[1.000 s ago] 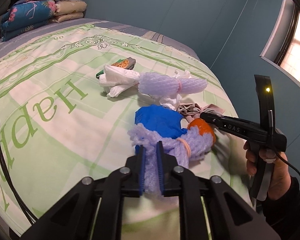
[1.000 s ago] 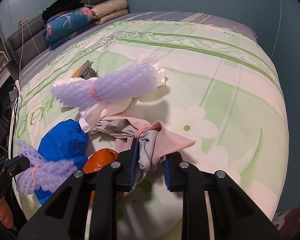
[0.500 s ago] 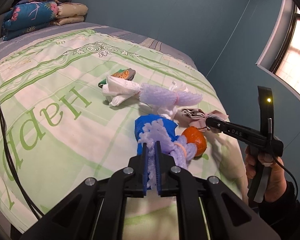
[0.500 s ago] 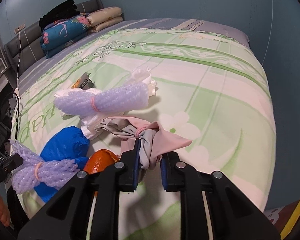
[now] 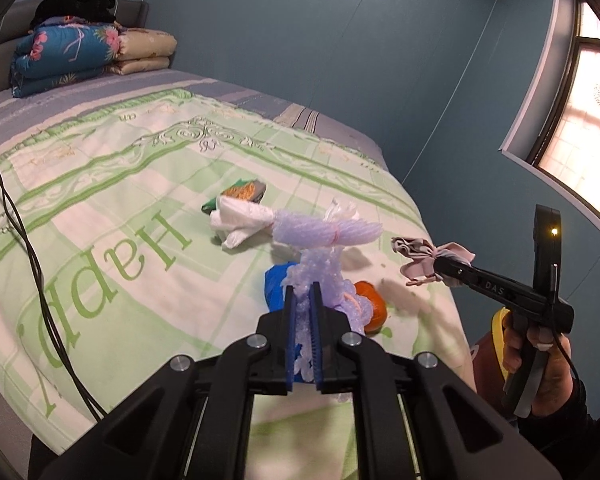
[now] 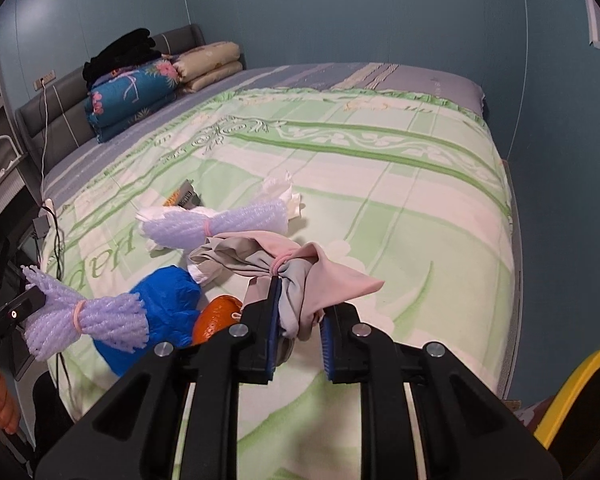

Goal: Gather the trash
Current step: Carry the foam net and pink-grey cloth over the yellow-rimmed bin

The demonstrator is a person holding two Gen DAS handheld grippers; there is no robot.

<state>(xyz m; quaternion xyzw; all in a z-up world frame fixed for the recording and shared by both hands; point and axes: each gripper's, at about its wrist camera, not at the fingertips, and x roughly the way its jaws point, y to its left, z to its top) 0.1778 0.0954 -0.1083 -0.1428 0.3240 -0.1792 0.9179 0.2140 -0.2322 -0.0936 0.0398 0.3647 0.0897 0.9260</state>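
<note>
Both fingers [image 5: 302,312] [image 6: 298,320] have lifted foam bundle [image 5: 324,280] and cloth [image 6: 284,272] higher.

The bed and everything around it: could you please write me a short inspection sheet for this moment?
Surface: bed with a green patterned cover.
Job's things: purple foam bundle in the left gripper; pink-grey cloth bundle in the right gripper. On the cover: second foam bundle with white bags, blue bag, orange ball, snack packet.
Clutter: folded quilts and dark clothes at the headboard.
Grippers: both shut on their bundles, lifted off the cover.
Cables: black cable across the cover's edge.
Surroundings: blue walls, window, yellow bin rim.
</note>
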